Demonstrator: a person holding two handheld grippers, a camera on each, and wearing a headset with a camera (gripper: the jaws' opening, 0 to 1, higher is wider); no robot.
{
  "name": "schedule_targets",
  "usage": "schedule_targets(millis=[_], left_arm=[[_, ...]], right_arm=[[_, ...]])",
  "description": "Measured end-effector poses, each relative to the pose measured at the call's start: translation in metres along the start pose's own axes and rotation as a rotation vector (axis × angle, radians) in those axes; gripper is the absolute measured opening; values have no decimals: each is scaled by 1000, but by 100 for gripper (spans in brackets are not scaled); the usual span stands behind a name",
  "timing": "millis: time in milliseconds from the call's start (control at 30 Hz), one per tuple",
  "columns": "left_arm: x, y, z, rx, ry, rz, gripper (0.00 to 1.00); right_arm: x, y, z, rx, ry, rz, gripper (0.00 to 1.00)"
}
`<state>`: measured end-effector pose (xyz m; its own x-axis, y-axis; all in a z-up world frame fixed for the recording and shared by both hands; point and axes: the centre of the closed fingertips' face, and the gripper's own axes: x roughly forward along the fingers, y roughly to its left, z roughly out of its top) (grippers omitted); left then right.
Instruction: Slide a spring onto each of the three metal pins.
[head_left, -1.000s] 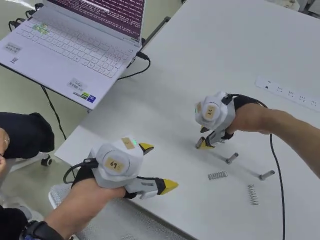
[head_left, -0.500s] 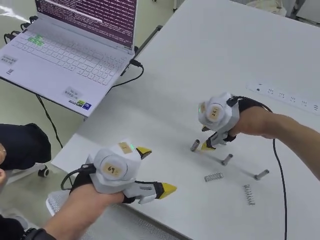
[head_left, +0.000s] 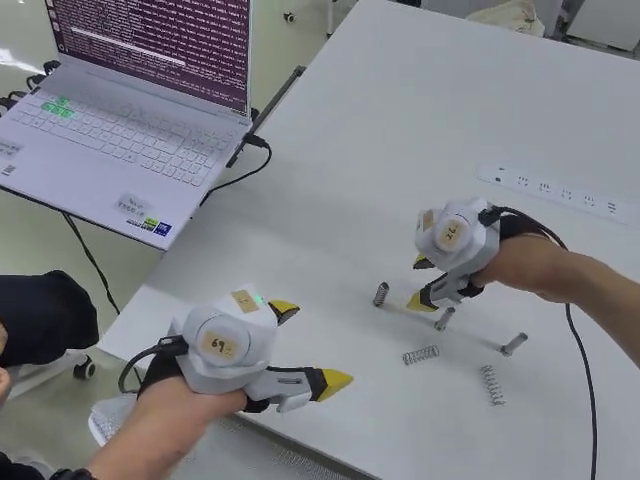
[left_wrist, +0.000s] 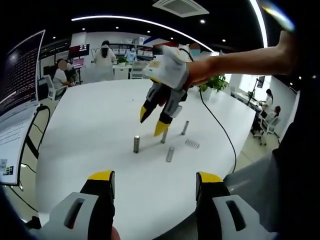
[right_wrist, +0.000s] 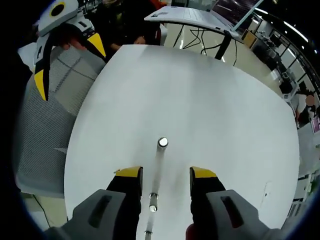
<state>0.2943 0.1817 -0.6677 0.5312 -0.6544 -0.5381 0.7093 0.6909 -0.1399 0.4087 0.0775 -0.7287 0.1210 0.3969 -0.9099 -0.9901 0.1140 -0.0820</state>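
Right gripper: I'm holding it (head_left: 421, 282) low over the white table (head_left: 400, 150), between the sprung pin (head_left: 381, 294) and the nearer bare pin (head_left: 444, 318); its jaws are parted with nothing between them.
Left gripper: I'm hovering it (head_left: 310, 345) at the near table edge, well clear of the work, jaws spread wide and empty.
Sprung pin: standing upright with a spring around it, so I'm counting one of three done.
Bare pins: the nearer one is sitting just beside my right fingertip; the farther bare pin (head_left: 514, 344) is standing apart.
Loose springs: the nearer loose spring (head_left: 421, 354) and the farther loose spring (head_left: 489, 384) are lying flat near the bare pins, handy for pickup.
Next: I'm judging the nearer spring the likely grab.
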Motion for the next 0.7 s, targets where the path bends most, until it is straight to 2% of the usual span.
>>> schedule_targets(millis=[200, 367, 600, 700], left_arm=[[0, -2, 1, -1, -4, 3, 61], [-1, -2, 1, -4, -7, 4, 61], [0, -3, 3, -1, -10, 4, 61], [1, -2, 4, 2, -13, 5, 61]], right_arm=[[-11, -2, 2, 95, -84, -52, 36], [-22, -9, 4, 205, -172, -139, 36], [-31, -3, 5, 324, -275, -178, 38], [-34, 3, 2, 345, -296, -192, 40]])
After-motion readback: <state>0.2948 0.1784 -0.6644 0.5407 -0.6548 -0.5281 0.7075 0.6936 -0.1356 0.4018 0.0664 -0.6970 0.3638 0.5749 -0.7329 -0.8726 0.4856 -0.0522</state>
